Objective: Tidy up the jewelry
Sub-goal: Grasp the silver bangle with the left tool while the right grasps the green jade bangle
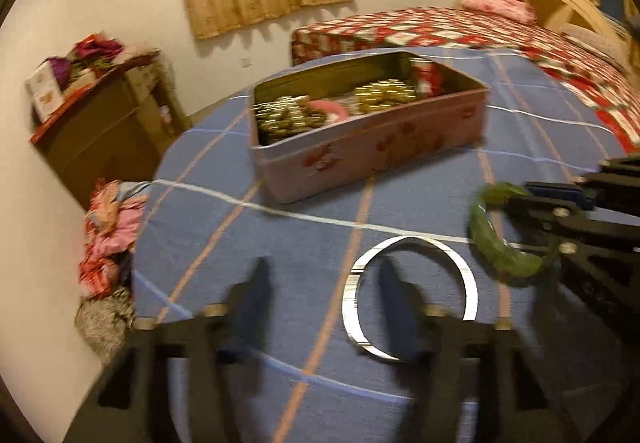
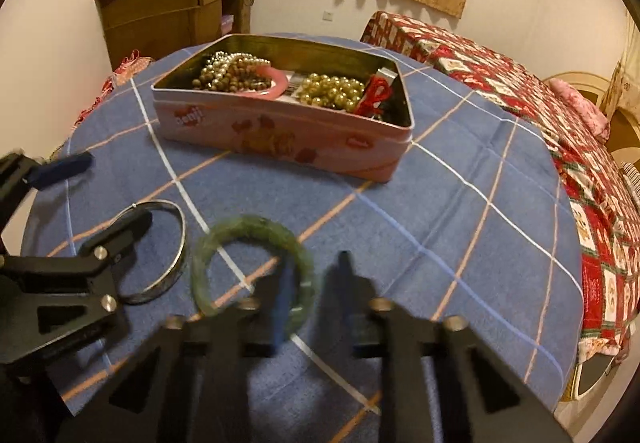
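My grippers are matte black, with triangular cut-outs, silver screw heads, brass-coloured bolt ends and blue pads (image 2: 60,168) on the fingers.

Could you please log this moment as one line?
left gripper: open over silver bangle | right gripper: open, straddling green bangle | pink tin: open

Just ahead of your right claw lies a glossy, translucent green bangle (image 2: 256,267), beside it a polished metal bangle (image 2: 160,251), both on matt blue checked cloth (image 2: 460,211), with the pink tin (image 2: 280,135) beyond showing a shiny metal inside.
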